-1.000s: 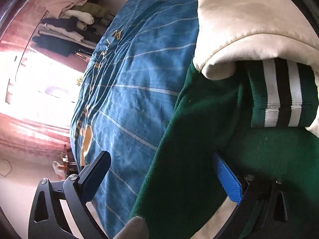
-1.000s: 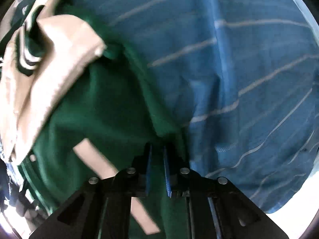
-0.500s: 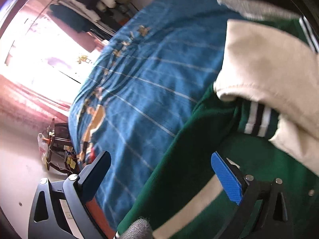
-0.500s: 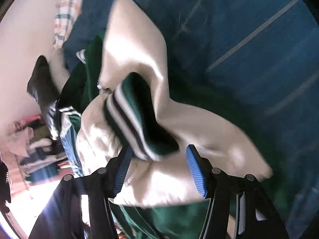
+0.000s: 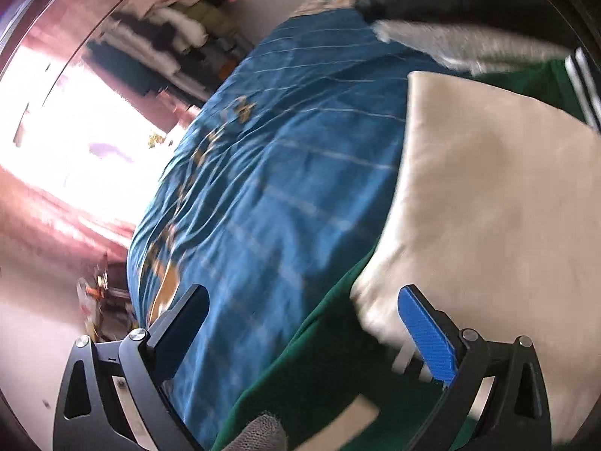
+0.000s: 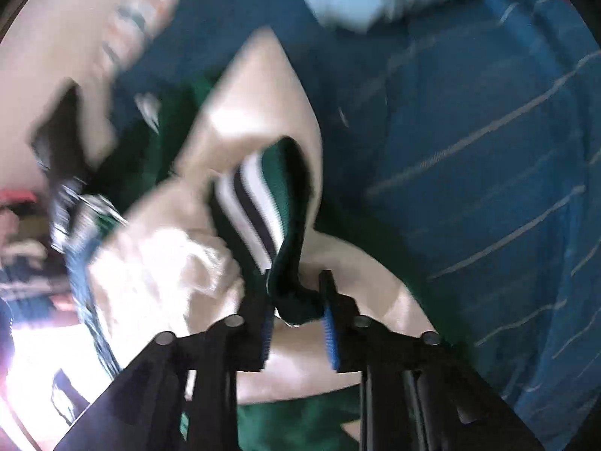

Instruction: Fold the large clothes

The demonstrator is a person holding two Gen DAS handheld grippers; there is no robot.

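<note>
The green varsity jacket with cream sleeves (image 6: 300, 409) lies bunched on the bed's blue striped cover (image 6: 488, 150), and its striped green rib-knit cuff (image 6: 263, 203) is the landmark for what follows. That cuff stands up out of the cream sleeve (image 6: 263, 94), its long axis running from the sleeve mouth straight back toward the right hand-held gripper (image 6: 296, 319). The cuff's dark lower edge sits between that gripper's two blue pads; the jaws are closing, and the pads look to be at or very near the fabric on both sides, though blur keeps me from calling it a firm pinch.

The left hand-held gripper (image 5: 311, 330) hangs wide open with nothing in it, above the jacket's green body where that meets the blue cover. From it, the cream sleeve (image 5: 488, 206) rises ahead and to its right, just beside its blue pad, and the same cuff is only a sliver of stripes (image 5: 409, 357) by that pad.

So the right hand is the nearer one to the cuff, already astride it. The coming move likely turns on carrying the cuff along the sleeve's length, back across the green body.
</note>
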